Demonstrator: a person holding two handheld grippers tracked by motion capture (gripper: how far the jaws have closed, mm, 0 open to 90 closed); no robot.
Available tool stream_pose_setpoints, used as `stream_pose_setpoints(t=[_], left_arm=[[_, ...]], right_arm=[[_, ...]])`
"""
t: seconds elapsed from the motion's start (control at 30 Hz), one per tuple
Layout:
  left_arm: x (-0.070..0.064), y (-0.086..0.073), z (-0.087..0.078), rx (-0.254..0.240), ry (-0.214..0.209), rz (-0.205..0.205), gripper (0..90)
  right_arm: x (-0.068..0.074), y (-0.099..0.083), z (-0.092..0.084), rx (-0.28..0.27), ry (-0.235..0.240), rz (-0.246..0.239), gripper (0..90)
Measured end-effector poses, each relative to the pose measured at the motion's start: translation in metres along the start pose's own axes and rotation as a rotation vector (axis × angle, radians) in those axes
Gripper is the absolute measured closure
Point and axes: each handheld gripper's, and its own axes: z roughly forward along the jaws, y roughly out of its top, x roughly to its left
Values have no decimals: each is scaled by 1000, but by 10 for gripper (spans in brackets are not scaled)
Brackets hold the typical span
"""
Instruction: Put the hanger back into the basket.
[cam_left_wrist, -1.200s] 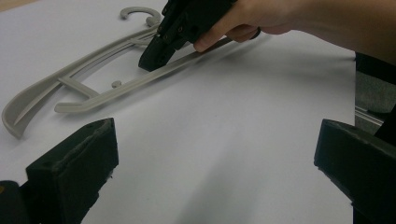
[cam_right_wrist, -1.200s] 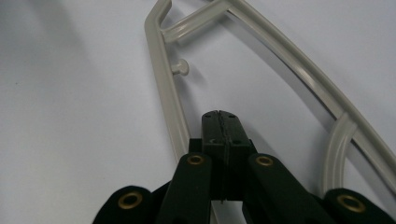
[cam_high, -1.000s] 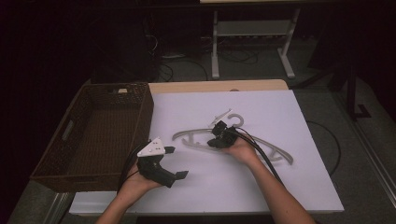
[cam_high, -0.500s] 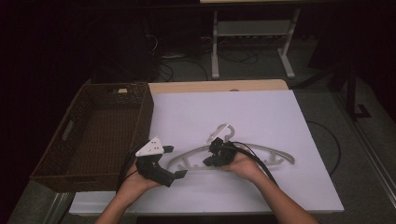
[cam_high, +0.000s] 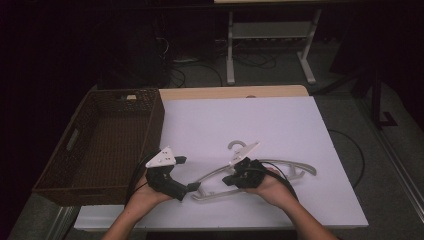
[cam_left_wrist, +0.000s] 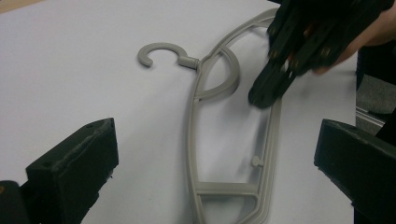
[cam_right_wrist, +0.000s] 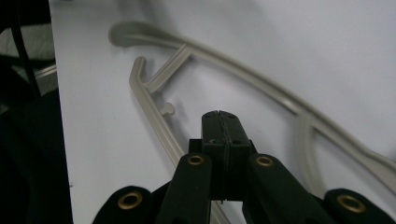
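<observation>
High view: the grey hanger (cam_high: 260, 172) is lying on the white table (cam_high: 300, 125), beside the wicker basket (cam_high: 100, 140). Left gripper view: the left gripper (cam_left_wrist: 210, 177) is gaping wide, seemingly lining up on the hanger's end. Right gripper view: the right gripper (cam_right_wrist: 219, 122) is pressing down clenched, gripping nothing, probably to pin the lower bar.

Table (cam_high: 300, 130): carried a wicker basket (cam_high: 75, 165) along its left edge and a clothes hanger (cam_high: 295, 167) lying flat on the near half, hook (cam_high: 239, 146) pointing away from the person. Left gripper (cam_high: 192, 187): sat just right of the basket's near corner, jaws spread, hanger's left end lying just beyond the fingertips. Right gripper (cam_high: 229, 180): sat over the hanger's middle, jaws pressed together, fingertips over the hanger's lower bar (cam_right_wrist: 154, 119).
</observation>
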Motion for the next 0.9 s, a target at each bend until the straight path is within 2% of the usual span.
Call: stream_pose_setpoints(t=[0.03, 0.07, 0.2, 0.23, 0.27, 0.33, 0.37, 0.43, 0.57, 0.63, 0.7, 0.73, 0.8, 0.9], left_arm=[[0, 0, 0, 0, 1, 0, 0], [0, 0, 0, -1, 0, -2, 0], [-1, 0, 0, -6, -5, -4, 0], [-1, 0, 0, -6, -5, -4, 0], [-1, 0, 1, -3, -7, -7, 0], [-1, 0, 2, 3, -9, -7, 0], [-1, 0, 3, 4, -11, -6, 0], [-1, -1, 3, 3, -10, -13, 0], [-1, -1, 4, 2, -9, -16, 0], [-1, -1, 4, 0, -10, -14, 0], [-1, -1, 4, 5, -12, -10, 0], [-1, -1, 4, 6, -12, -9, 0], [-1, -1, 4, 3, -12, -12, 0], [-1, -1, 3, -2, -12, -14, 0]], right_arm=[[1, -2, -7, -19, -9, 19, 894], [0, -11, -22, -62, -37, 40, 893], [-3, -28, -45, -100, -94, 70, 893], [-3, -28, -45, -100, -94, 70, 893], [-3, -40, -56, -114, -119, 88, 893], [-3, -44, -59, -119, -124, 95, 893], [-2, -55, -65, -123, -137, 111, 894], [-1, -62, -67, -118, -145, 126, 894], [-3, -70, -64, -110, -146, 126, 893], [-2, -69, -62, -103, -139, 139, 894], [-3, -66, -55, -95, -129, 112, 894], [-2, -64, -53, -90, -124, 126, 894], [-3, -61, -47, -76, -126, 105, 894], [-4, -61, -41, -41, -132, 107, 894]])
